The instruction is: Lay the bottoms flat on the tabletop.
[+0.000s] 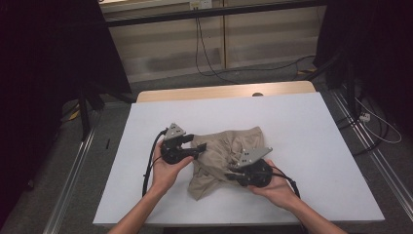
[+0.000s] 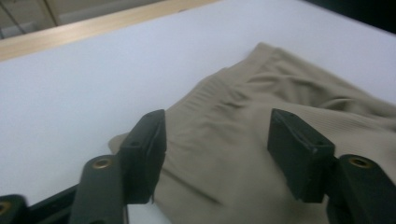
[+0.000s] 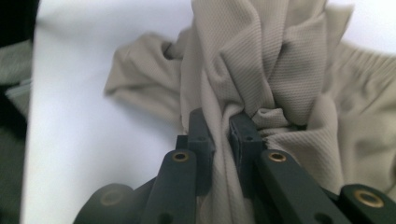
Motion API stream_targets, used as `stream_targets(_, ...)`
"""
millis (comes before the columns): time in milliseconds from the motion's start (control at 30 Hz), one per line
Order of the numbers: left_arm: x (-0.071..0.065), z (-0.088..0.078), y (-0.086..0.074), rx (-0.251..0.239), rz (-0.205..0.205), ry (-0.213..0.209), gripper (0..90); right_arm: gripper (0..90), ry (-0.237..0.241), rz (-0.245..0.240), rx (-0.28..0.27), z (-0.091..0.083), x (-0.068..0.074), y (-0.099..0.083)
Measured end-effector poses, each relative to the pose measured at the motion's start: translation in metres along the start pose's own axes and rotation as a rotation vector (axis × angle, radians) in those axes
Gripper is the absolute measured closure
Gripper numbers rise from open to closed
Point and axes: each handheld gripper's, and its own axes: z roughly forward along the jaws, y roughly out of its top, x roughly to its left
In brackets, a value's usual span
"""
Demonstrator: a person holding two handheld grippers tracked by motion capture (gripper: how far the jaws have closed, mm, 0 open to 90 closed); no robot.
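Rt claw pinching ribbed, bunched tan shorts

White table, wooden strip behind it, black cables, perhaps curtains at the sides.

You are working with a pair of beige shorts that are lying crumpled near the middle of the white table. The fabric is finely ribbed, with a gathered elastic waistband resting flat toward the far side. The near part is bunching into deep upright folds, and one rumpled corner is trailing toward the front edge.
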Motion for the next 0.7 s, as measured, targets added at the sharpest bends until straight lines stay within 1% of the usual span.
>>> stream_targets(33, 0.003, 0.005, -0.002, -0.001, -0.025, 0.023, 40.0, 81.4, 0.009, -0.003, 0.009, -0.002, 0.002, -0.004)
stream_targets(67, 0.006, 0.011, -0.004, 0.006, -0.03, 0.05, 43.2, 81.3, 0.015, -0.001, 0.022, -0.004, 0.005, -0.008)
stream_targets(100, 0.006, 0.017, -0.006, 0.035, -0.002, 0.053, 43.7, 81.1, 0.015, -0.002, 0.037, -0.005, 0.006, -0.012)
stream_targets(133, 0.006, 0.022, -0.01, 0.061, 0.015, 0.016, 44.0, 80.2, 0.015, -0.001, 0.049, -0.007, 0.008, -0.016)
stream_targets(167, 0.003, 0.026, -0.013, 0.092, 0.032, -0.028, 43.9, 78.1, 0.014, 0.003, 0.048, -0.009, 0.008, -0.02)
stream_targets(200, -0.003, 0.029, -0.017, 0.125, 0.057, -0.056, 43.9, 73.9, 0.012, 0.011, 0.038, -0.012, 0.008, -0.022)
stream_targets(233, -0.01, 0.03, -0.021, 0.149, 0.089, -0.077, 45.1, 68.6, 0.01, 0.02, 0.032, -0.015, 0.007, -0.023)
stream_targets(267, -0.017, 0.031, -0.025, 0.173, 0.104, -0.104, 46.9, 62.1, 0.001, 0.023, 0.024, -0.019, 0.007, -0.022)
stream_targets(300, -0.022, 0.03, -0.028, 0.197, 0.111, -0.129, 48.2, 55.6, -0.003, 0.028, 0.008, -0.023, 0.006, -0.019)
stream_targets(333, -0.028, 0.03, -0.031, 0.214, 0.107, -0.134, 49.7, 49.9, -0.018, 0.034, -0.012, -0.028, 0.005, -0.016)
stream_targets(367, -0.032, 0.028, -0.034, 0.235, 0.105, -0.139, 50.2, 45.6, -0.044, 0.045, -0.029, -0.033, 0.003, -0.012)
stream_targets(400, -0.035, 0.026, -0.037, 0.243, 0.103, -0.142, 50.5, 43.3, -0.071, 0.063, -0.035, -0.037, 0.0, -0.009)
stream_targets(433, -0.037, 0.023, -0.041, 0.229, 0.112, -0.131, 50.9, 39.9, -0.092, 0.09, -0.042, -0.041, -0.003, -0.005)
stream_targets(467, -0.038, 0.019, -0.044, 0.228, 0.112, -0.127, 51.4, 37.7, -0.101, 0.101, -0.053, -0.044, -0.007, -0.001)
stream_targets(500, -0.038, 0.015, -0.047, 0.218, 0.098, -0.131, 51.6, 37.6, -0.104, 0.107, -0.058, -0.045, -0.011, 0.003)
stream_targets(533, -0.037, 0.012, -0.048, 0.22, 0.105, -0.135, 52.0, 38.3, -0.117, 0.107, -0.068, -0.046, -0.014, 0.007)
stream_targets(600, -0.038, 0.008, -0.049, 0.221, 0.119, -0.124, 56.0, 44.5, -0.139, 0.123, -0.097, -0.041, -0.023, 0.011)
stream_targets(633, -0.038, 0.008, -0.049, 0.225, 0.123, -0.122, 57.4, 44.4, -0.153, 0.126, -0.097, -0.037, -0.027, 0.012)
stream_targets(700, -0.039, 0.009, -0.048, 0.225, 0.135, -0.109, 60.0, 43.3, -0.206, 0.103, -0.053, -0.025, -0.035, 0.01)
